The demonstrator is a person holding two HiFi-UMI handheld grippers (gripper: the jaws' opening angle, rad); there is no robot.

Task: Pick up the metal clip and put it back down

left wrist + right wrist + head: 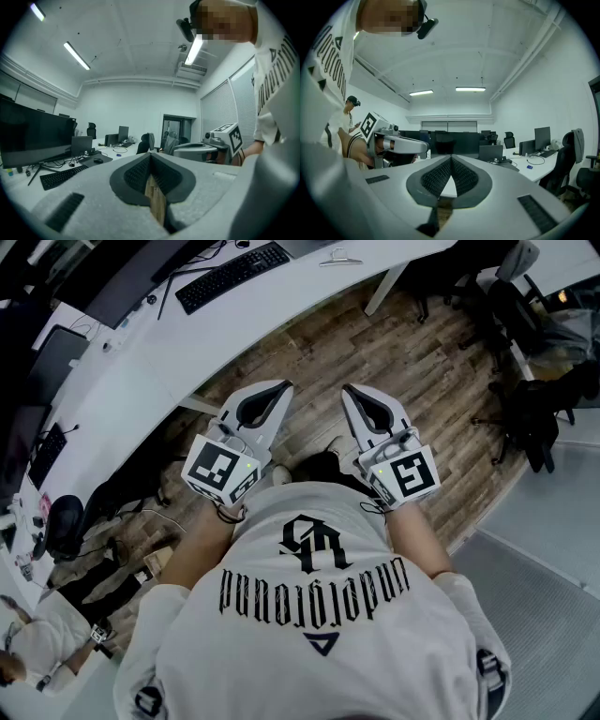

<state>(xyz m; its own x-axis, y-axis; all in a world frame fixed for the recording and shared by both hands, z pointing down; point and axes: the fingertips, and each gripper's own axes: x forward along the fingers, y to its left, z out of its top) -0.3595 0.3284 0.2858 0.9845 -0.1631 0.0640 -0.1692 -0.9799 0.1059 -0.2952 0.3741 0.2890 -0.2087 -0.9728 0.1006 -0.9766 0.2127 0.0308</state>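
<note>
Both claws are held up in front of the person's [319, 615] chest, over the wooden floor [422, 362]. The left claw [281, 388] has its jaws pressed together on nothing, and the right claw [349, 390] is the same, tips meeting and empty. The metal clip [339, 257] lies on the white worktop [281, 306] near its edge, right of the keyboard [234, 273], well apart from both claws.
</note>
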